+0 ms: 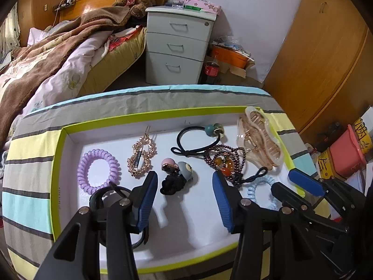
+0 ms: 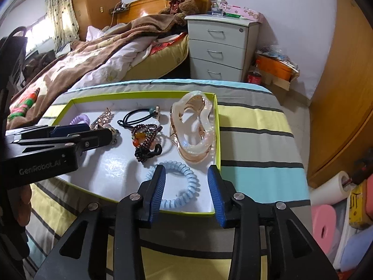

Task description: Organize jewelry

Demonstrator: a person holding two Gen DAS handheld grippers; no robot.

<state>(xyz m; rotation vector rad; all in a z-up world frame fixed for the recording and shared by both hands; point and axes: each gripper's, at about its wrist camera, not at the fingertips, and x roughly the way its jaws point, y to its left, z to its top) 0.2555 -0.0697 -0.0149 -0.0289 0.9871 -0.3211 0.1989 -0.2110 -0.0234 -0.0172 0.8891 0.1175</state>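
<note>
On the striped bench (image 1: 30, 200), a shallow green-rimmed tray (image 1: 149, 116) holds all the hair and jewelry pieces on its white floor. Left gripper (image 1: 184, 186): jaws open, nothing between them, hovering low over the tray's near middle. Directly ahead of its fingertips lies a black scrunchie with a small figure charm (image 1: 178, 177), close to the tips but not touching them. Farther left, a purple coil hair tie (image 1: 98, 170); just beyond the left finger, a gold beaded hair clip (image 1: 141, 157). Toward the far wall, a black hair tie with teal beads (image 1: 200, 137). Right of centre, a dark red beaded bracelet (image 1: 223, 161) with orange stones, lying by the right finger's tip. A translucent amber claw clip (image 2: 193, 130) rests against the tray's right wall. Right gripper (image 2: 186, 182): jaws open, empty, held over the tray's near right corner. The light blue coil hair tie (image 2: 179, 184) lies flat on the tray floor between and just below its two fingers; contact cannot be determined.
</note>
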